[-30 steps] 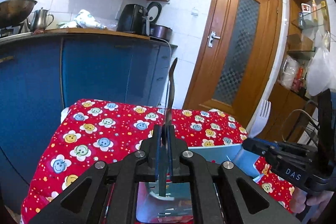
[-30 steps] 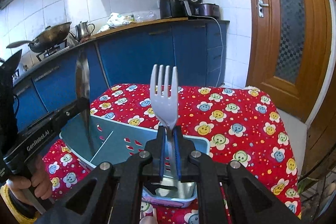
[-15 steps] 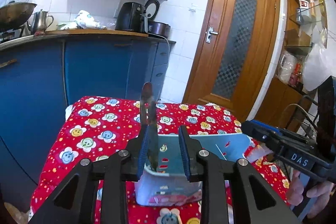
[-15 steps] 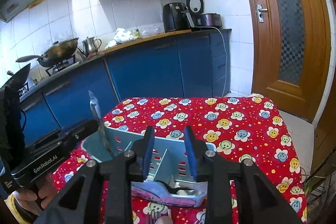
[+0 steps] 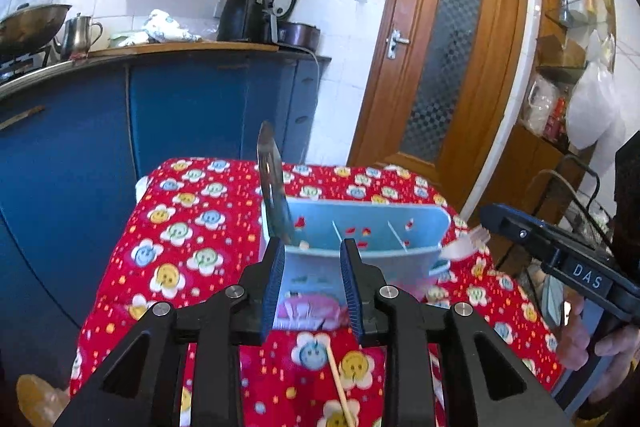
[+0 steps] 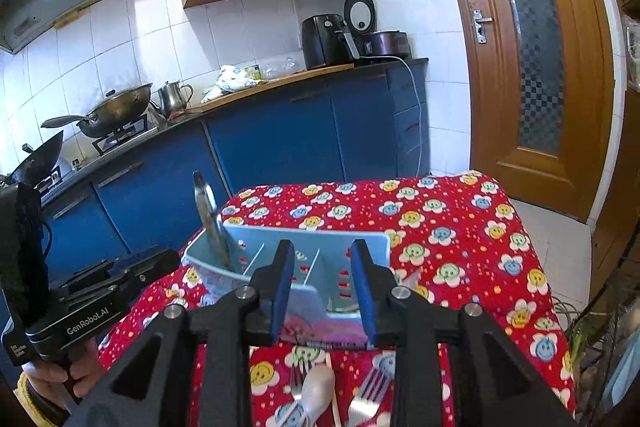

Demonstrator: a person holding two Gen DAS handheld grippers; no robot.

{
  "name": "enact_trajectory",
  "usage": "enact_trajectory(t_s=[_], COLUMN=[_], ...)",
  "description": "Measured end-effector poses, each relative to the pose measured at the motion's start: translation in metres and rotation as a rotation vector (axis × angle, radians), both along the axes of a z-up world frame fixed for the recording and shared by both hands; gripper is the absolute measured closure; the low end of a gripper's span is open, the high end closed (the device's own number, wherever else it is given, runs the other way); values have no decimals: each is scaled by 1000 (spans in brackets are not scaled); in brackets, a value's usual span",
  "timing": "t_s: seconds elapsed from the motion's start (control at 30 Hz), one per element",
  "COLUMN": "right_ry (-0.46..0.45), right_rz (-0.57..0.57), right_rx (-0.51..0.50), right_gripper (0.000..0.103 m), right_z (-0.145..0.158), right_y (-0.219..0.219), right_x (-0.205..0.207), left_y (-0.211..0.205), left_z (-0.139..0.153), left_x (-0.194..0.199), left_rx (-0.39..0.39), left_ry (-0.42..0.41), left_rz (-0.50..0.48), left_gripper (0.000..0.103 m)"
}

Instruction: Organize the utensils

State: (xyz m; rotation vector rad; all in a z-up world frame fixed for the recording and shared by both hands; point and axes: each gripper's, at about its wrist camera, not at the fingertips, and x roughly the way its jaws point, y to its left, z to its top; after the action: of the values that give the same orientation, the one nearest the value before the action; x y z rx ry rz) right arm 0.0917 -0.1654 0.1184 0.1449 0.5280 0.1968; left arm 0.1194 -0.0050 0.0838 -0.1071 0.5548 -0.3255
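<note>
A light blue utensil holder (image 5: 360, 239) with compartments stands on the red flowered tablecloth (image 5: 188, 247); it also shows in the right wrist view (image 6: 312, 259). A metal knife (image 5: 274, 191) leans upright in its left compartment, seen too in the right wrist view (image 6: 212, 223). A white fork (image 5: 464, 247) sticks out at the holder's right end. My left gripper (image 5: 314, 291) is open and empty just in front of the holder. My right gripper (image 6: 324, 291) is open and empty in front of the holder.
On the cloth near me lie two forks (image 6: 370, 395), a white spoon (image 6: 316, 391) and a wooden chopstick (image 5: 340, 383). Blue kitchen cabinets (image 5: 180, 123) stand behind the table, a wooden door (image 5: 440, 75) to the right, shelves (image 5: 568, 67) far right.
Both grippers opened and pulled back. The knife left my left gripper and now stands in the holder; the white fork left my right gripper and sits at the holder's right end.
</note>
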Motion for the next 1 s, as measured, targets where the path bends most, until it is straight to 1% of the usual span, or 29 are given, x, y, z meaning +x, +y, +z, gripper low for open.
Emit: enact_trajectory(t_s=[0.2,0.4,0.7,1.0], right_ry=[26,77,148,233], right_rz=[-6,-20,-49,-104], right_rx=[13,13,17,58], right_gripper=[71,71,71,71], right_z=[-8,-21,-41,-69], right_y=[-2,-6,-17,-39], right_x=[-16,-32,-48,-52], left_y=[-4,-10,-19,-28], left_z=[-7,-19,-47,-75], left_x=[-14,-23,-25,-20], left_rx=[38,68,99,107], left_ry=[51,132,259,380], left_rz=[-2,-7,-23,-46], left_gripper=[74,74,74,74])
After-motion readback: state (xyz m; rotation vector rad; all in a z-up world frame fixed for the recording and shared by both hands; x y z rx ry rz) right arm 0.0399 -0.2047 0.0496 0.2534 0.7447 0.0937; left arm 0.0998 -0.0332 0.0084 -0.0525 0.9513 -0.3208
